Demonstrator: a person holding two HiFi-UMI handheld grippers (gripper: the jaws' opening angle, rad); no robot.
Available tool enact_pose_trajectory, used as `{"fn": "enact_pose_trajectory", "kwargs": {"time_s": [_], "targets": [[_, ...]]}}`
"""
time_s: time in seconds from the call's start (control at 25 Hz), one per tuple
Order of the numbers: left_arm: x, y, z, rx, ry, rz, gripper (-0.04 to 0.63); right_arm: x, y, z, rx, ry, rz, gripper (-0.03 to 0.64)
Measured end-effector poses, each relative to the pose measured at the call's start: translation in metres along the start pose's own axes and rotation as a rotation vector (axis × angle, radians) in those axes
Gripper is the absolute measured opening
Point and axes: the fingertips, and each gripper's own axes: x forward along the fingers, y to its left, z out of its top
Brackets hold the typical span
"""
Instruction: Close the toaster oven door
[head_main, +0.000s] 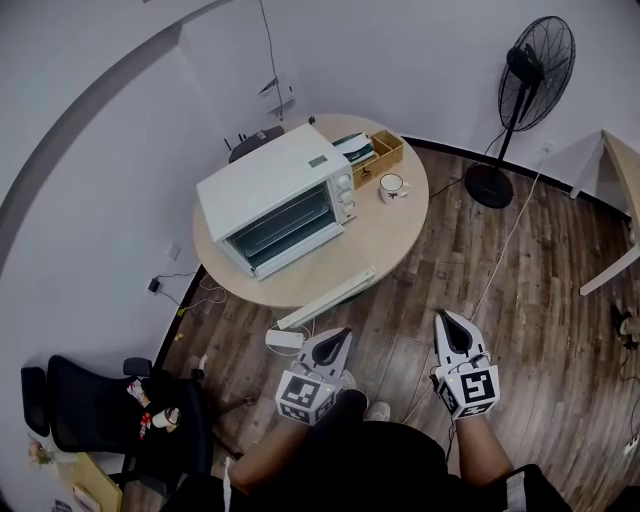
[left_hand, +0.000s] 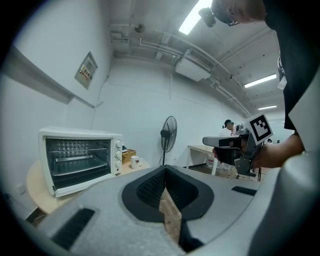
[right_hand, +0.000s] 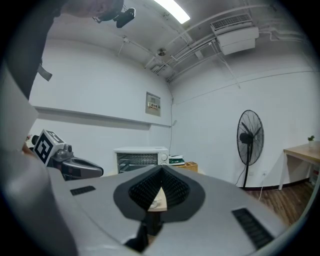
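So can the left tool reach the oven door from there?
Probably not yet: the left tool hangs over the floor, short of the table, with the open oven door farther on. Nothing seems to block it; stepping closer should do.

Bare tabletop (head_main: 385, 235) lies before the toaster oven (head_main: 275, 190); a mug (head_main: 391, 186) stands well aside.

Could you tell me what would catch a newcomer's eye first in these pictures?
The white toaster oven on the round table in the middle of the head view draws the eye first; its door looks open. Next come the left gripper and the right gripper, both shut and empty, held over the wood floor short of the table. A black fan stands at the upper right.
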Motion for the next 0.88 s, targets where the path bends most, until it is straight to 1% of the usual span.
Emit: {"fn": "enact_pose_trajectory", "kwargs": {"time_s": [0.16,0.36,0.52,0.68,0.88], "targets": [[0.005,0.024,0.0,-0.005,-0.001,0.025,0.004,0.032,0.008,0.002,-0.007,0.017,0.043,-0.003],[0.008,0.061,0.003,-0.011,-0.009,0.083,0.003,0.077,0.021,0.008,-0.031,0.022,0.107,-0.003],[0.003,0.094,0.001,-0.039,-0.008,0.14,0.003,0.11,0.044,0.009,-0.043,0.03,0.164,-0.003],[0.001,0.13,0.004,-0.072,-0.026,0.192,0.003,0.142,0.059,0.003,-0.053,0.057,0.208,-0.003],[-0.004,0.169,0.003,-0.08,-0.028,0.226,0.003,0.179,0.095,0.0,-0.138,0.084,0.287,-0.003]]}}
